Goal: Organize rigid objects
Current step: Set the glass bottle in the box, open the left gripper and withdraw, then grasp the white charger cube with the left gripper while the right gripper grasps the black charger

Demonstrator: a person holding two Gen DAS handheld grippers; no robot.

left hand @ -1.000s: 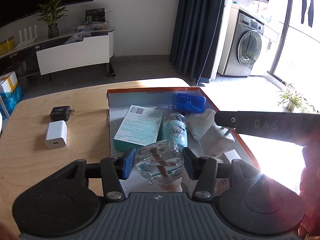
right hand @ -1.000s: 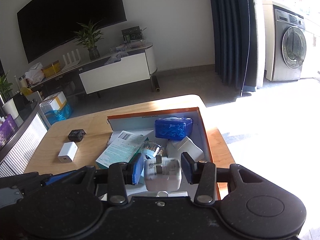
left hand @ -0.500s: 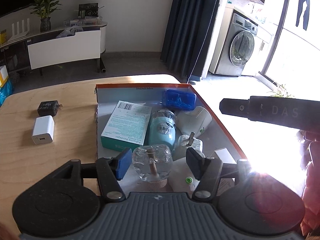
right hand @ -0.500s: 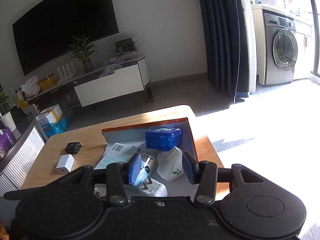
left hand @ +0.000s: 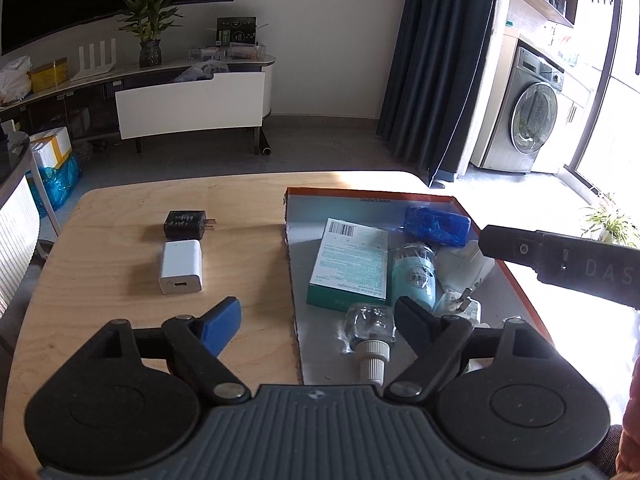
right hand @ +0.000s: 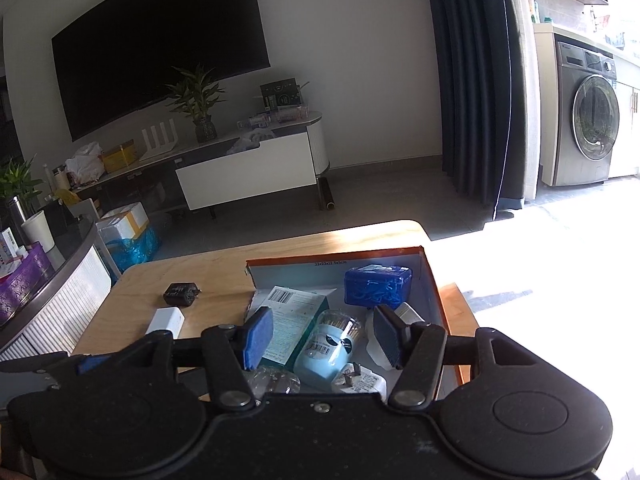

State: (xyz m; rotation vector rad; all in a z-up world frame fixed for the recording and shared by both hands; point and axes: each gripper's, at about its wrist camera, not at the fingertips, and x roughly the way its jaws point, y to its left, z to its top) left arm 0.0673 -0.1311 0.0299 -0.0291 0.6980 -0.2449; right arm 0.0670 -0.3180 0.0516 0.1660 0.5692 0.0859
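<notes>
An orange-rimmed cardboard box (left hand: pixel 366 194) on the wooden table holds a teal carton (left hand: pixel 352 262), a light-blue jar (left hand: pixel 414 276), a blue case (left hand: pixel 436 226), a clear bottle (left hand: pixel 370 326) and a white plug adapter (left hand: pixel 460 304). A white charger (left hand: pixel 181 266) and a black charger (left hand: pixel 186 224) lie on the table left of the box. My left gripper (left hand: pixel 316 322) is open and empty above the box's near-left wall. My right gripper (right hand: pixel 322 338) is open and empty above the box (right hand: pixel 432 280), over the jar (right hand: pixel 330 350).
A white TV cabinet (left hand: pixel 192 100) and a plant stand beyond the table. A washing machine (left hand: pixel 532 120) is at the far right. A ribbed white counter (right hand: pixel 60 308) stands left of the table. The right gripper's body (left hand: pixel 560 260) reaches over the box's right side.
My left gripper let go of the clear bottle, which now lies in the box, then drew back and left. My right gripper dropped the white adapter into the box and rose.
</notes>
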